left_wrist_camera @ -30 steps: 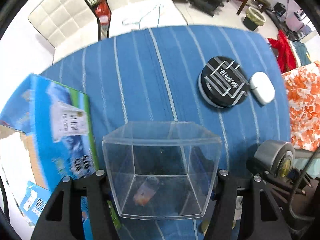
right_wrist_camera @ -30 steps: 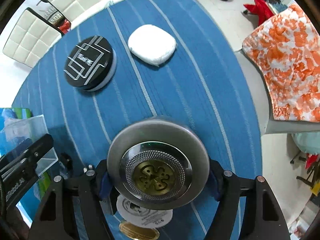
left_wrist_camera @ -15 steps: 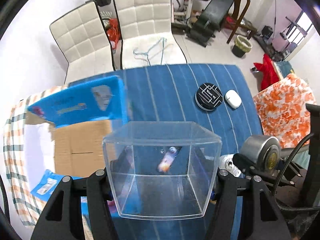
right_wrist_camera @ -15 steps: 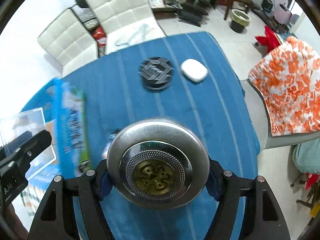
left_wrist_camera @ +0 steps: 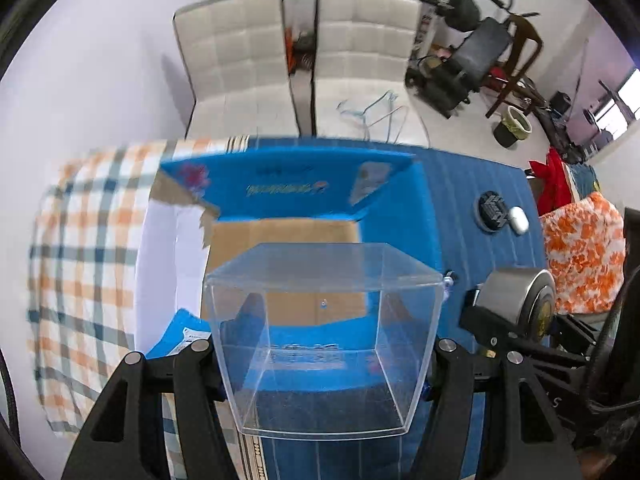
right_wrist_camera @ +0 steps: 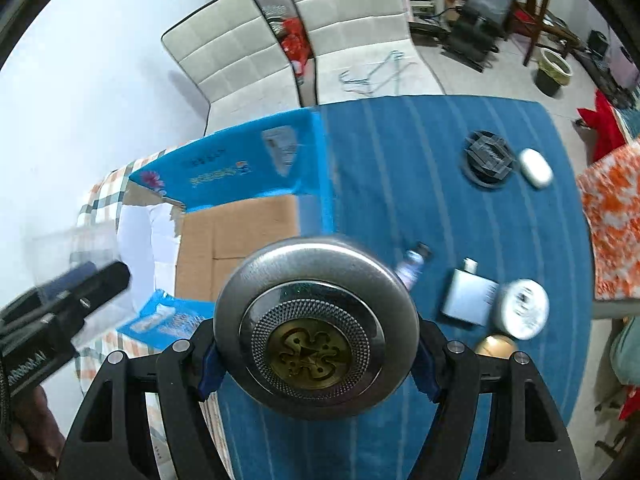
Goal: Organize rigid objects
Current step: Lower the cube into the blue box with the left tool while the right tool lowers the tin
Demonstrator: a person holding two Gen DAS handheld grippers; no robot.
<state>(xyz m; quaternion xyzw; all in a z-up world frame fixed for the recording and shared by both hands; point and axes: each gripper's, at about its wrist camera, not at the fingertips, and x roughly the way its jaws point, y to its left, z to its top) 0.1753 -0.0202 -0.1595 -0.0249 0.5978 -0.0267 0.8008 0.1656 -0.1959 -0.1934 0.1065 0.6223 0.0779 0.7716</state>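
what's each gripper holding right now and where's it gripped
The left gripper clamps a clear plastic box by its two side walls; the right gripper clamps a round metal tin across its rim.

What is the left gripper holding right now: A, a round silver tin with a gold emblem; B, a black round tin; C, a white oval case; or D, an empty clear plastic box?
D: in the left wrist view the left gripper has its fingers closed against the sides of the clear plastic box, which looks empty, above the open cardboard box.
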